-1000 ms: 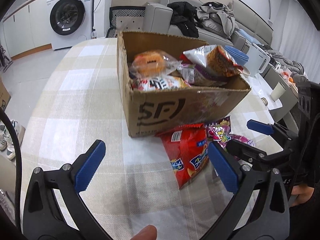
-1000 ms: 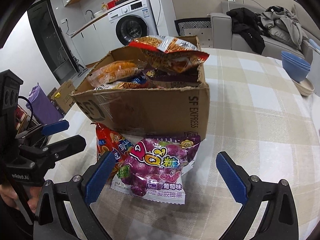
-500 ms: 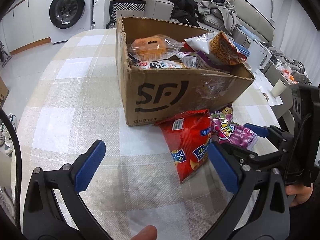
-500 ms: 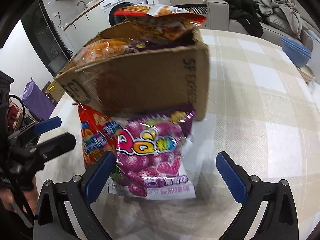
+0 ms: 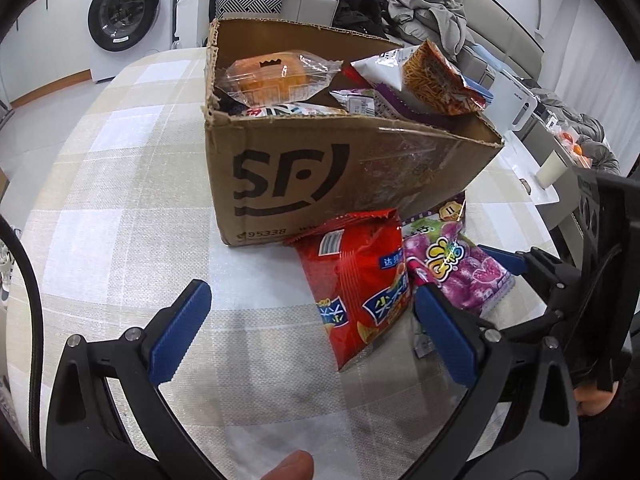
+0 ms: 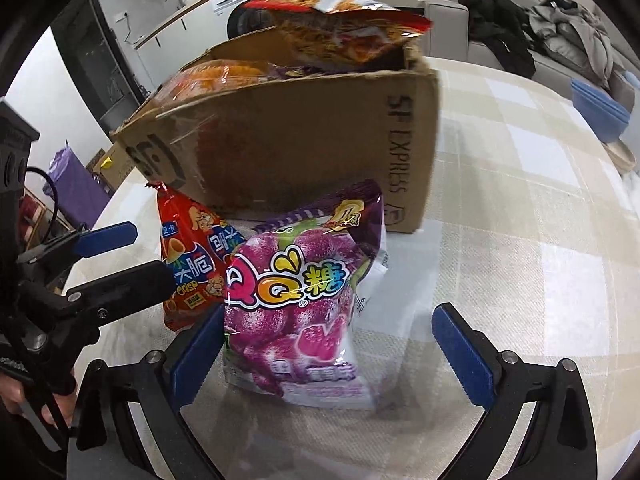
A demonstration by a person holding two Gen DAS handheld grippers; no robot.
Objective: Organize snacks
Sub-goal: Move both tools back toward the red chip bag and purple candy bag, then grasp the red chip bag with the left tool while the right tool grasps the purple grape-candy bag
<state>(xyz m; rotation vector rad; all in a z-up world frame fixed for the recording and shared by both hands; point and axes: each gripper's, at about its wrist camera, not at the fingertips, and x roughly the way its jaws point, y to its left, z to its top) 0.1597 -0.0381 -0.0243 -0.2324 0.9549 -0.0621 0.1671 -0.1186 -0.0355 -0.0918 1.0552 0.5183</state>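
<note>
A brown cardboard box (image 5: 320, 176) (image 6: 304, 140) full of snack bags stands on the checked table. In front of it lie a red crisp bag (image 5: 356, 284) (image 6: 192, 260) and a purple QQ candy bag (image 5: 456, 264) (image 6: 296, 304). My left gripper (image 5: 308, 332) is open and empty, low over the table, with the red bag between its fingers. My right gripper (image 6: 332, 352) is open and empty, with the purple bag between its fingers; its left finger is close to the bag's edge.
The box holds an orange bun pack (image 5: 272, 76) and a noodle snack bag (image 5: 436, 80) sticking up over its rim. Blue bowls (image 6: 600, 108) and a white kettle (image 5: 516, 104) stand at the table's far side. A sofa with clothes and a washing machine (image 5: 120, 20) are behind.
Both grippers have moved forward and lower toward the two bags in front of the box. Both stayed open. The bags and box have not moved.
</note>
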